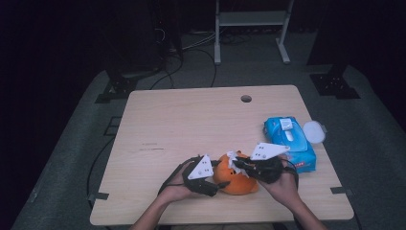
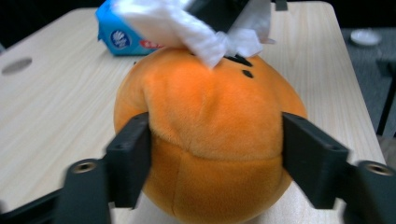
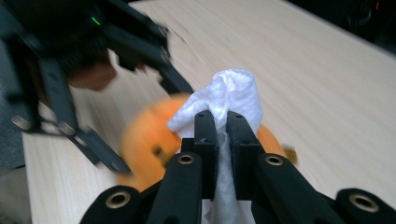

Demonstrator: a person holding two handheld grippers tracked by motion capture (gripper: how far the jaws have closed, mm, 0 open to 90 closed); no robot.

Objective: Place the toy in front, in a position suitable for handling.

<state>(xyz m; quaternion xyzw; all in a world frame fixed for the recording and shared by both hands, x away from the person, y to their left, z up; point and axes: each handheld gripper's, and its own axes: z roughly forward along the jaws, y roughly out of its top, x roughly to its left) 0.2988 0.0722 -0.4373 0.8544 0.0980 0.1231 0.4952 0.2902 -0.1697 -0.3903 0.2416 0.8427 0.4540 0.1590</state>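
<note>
A pale wooden table (image 1: 191, 124) carries an orange plush toy (image 1: 235, 182) near its front edge; a blue wipes pack (image 1: 292, 143) lies just right of the toy.

This looks like a lab or recording room: a bare light-wood surface (image 1: 191, 124) with a cable hole (image 1: 246, 98) stands on grey carpet (image 1: 383, 139) in a dark room, with cables (image 1: 191, 52) trailing across the floor, black stand feet (image 1: 335, 84) and a white metal frame (image 1: 251, 28) behind.

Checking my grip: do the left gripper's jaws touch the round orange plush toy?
Touching. In the left gripper view both jaws press the orange plush toy's sides.
</note>
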